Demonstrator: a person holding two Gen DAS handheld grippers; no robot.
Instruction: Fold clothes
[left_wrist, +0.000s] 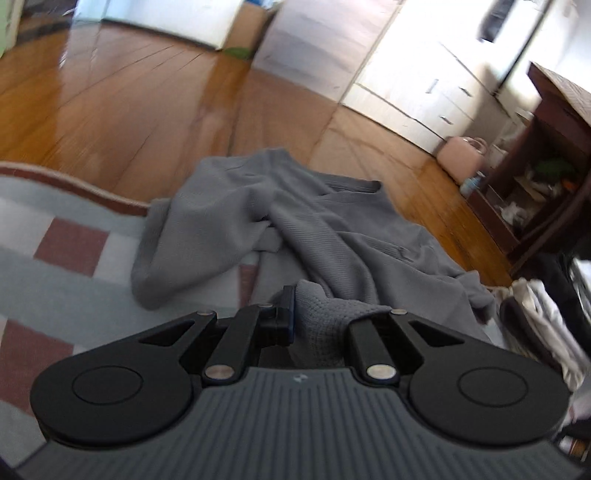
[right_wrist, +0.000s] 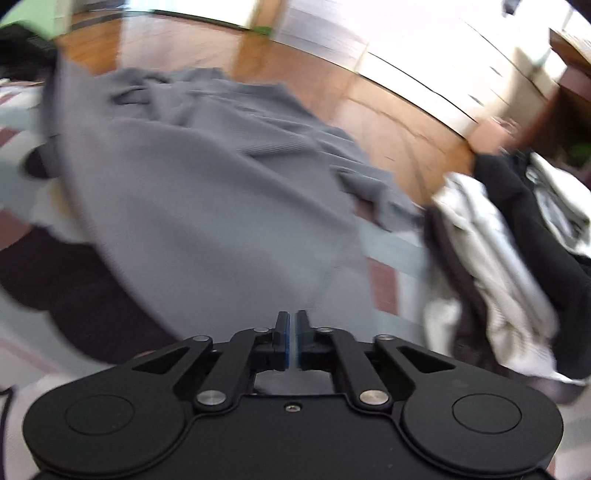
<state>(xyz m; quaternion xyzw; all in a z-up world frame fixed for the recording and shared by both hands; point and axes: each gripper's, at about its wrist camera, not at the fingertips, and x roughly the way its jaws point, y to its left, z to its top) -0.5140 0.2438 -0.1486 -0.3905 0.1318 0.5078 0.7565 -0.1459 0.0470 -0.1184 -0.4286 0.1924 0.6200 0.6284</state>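
Nearest the lens, at the bottom centre of the left wrist view, the left gripper (left_wrist: 317, 317) is seen clenched on a bunched edge of the grey knit garment (left_wrist: 295, 229); one finger is visible, the other is hidden under the cloth. In the right wrist view the right gripper (right_wrist: 291, 339) is shown with its jaws nearly together. Blurred grey fabric lies right in front of them, but it cannot be told whether any is pinched.

The garment (right_wrist: 207, 177) is spread in loose folds from the checked rug (left_wrist: 66, 236) at the lower left onto the wooden floor (left_wrist: 147, 92) toward the upper centre. Its long axis is judged to run away from the cameras, with what may be the neckline at the far end.

The fabric is judged soft, limp and light, with a textured weave unlikely to slip. It is best taken at the hem corners or shoulders, pulled taut so the creases fall out. A pile of pale and dark clothes (right_wrist: 498, 240) is seen at the right.
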